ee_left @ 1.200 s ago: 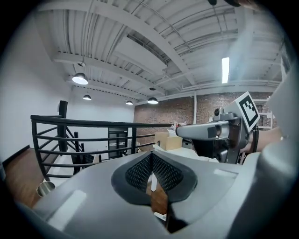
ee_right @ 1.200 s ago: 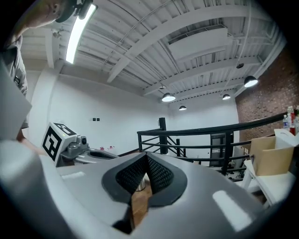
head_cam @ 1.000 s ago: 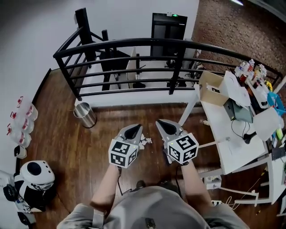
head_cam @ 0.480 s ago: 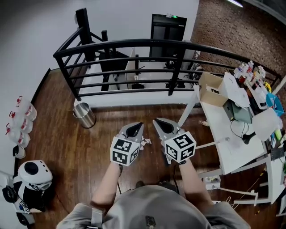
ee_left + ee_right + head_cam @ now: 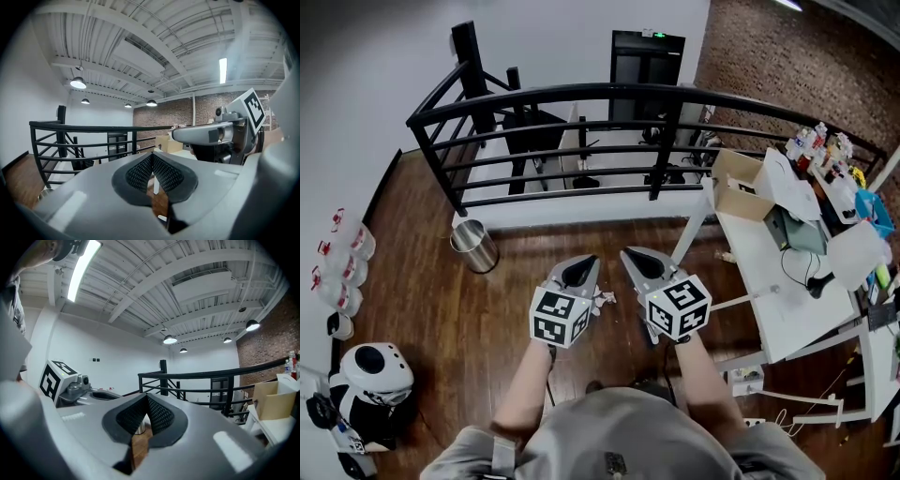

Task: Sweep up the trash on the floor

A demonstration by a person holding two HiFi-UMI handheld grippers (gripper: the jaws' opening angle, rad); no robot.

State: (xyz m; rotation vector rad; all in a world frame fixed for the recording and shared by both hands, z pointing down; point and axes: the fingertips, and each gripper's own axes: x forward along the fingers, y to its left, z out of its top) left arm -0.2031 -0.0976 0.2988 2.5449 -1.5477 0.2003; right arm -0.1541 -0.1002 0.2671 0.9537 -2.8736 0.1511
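Note:
In the head view both grippers are held side by side at waist height over the wooden floor (image 5: 441,309). My left gripper (image 5: 583,263) is shut and empty, its tips together in the left gripper view (image 5: 152,156). My right gripper (image 5: 630,256) is shut and empty too, its pads meeting in the right gripper view (image 5: 146,397). Crumpled white paper trash (image 5: 603,298) lies on the floor, showing between and under the two grippers. No broom or dustpan is in view.
A round metal bin (image 5: 475,246) stands on the floor at the left, near a black railing (image 5: 572,94). A white table (image 5: 769,281) loaded with boxes and papers is at the right. A white and black machine (image 5: 370,375) and bottles (image 5: 342,258) line the left wall.
The view has shifted a little; the two grippers stay side by side and shut, the right one slightly further left than a second ago.

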